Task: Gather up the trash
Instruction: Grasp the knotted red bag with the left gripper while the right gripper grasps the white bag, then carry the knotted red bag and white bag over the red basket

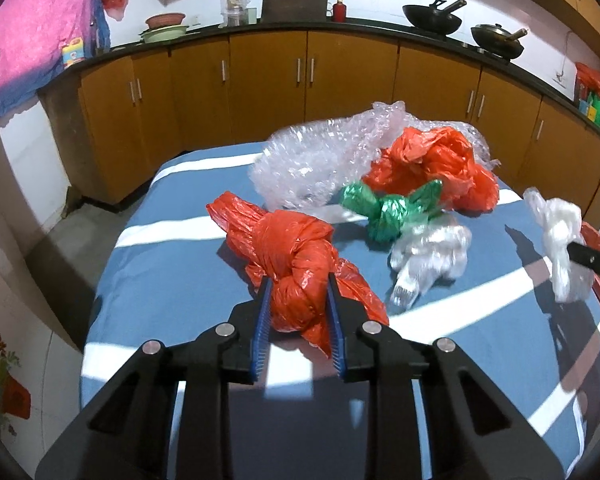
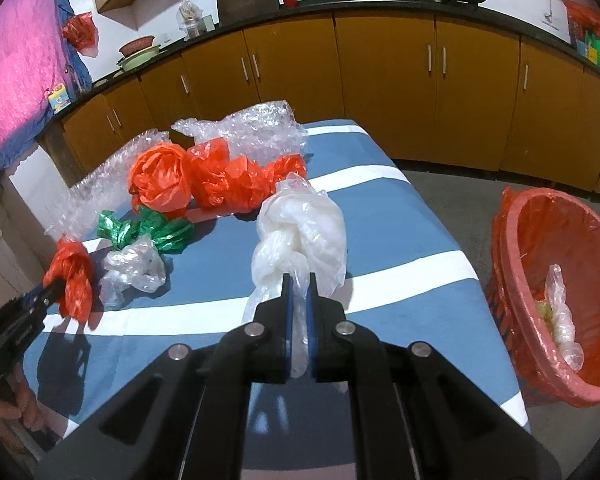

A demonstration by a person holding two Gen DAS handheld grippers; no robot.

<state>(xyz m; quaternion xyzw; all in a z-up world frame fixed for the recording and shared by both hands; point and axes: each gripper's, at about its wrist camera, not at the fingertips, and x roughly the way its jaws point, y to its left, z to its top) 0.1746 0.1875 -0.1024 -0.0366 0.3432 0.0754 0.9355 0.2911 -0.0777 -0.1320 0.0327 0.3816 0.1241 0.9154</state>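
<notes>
The round red plastic basket lined with a red bag (image 2: 556, 304) waits on the floor beside my blue-and-white striped table (image 2: 384, 216), so collected trash drops straight in. My right tongs (image 2: 299, 280) pinch the knotted white plastic bag (image 2: 300, 228) off the cloth, while my left tongs (image 1: 298, 284) clamp the knotted red plastic bag (image 1: 296, 256) lying on it.

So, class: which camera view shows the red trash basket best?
The right wrist view: the red trash basket stands on the floor beside the table, its open mouth and contents visible. The left wrist view shows only a red sliver at the right edge, possibly its rim.

Brown cabinets (image 1: 268, 80) under dark counter (image 2: 380, 0) (woks on top), grey floor (image 2: 440, 184)
</notes>
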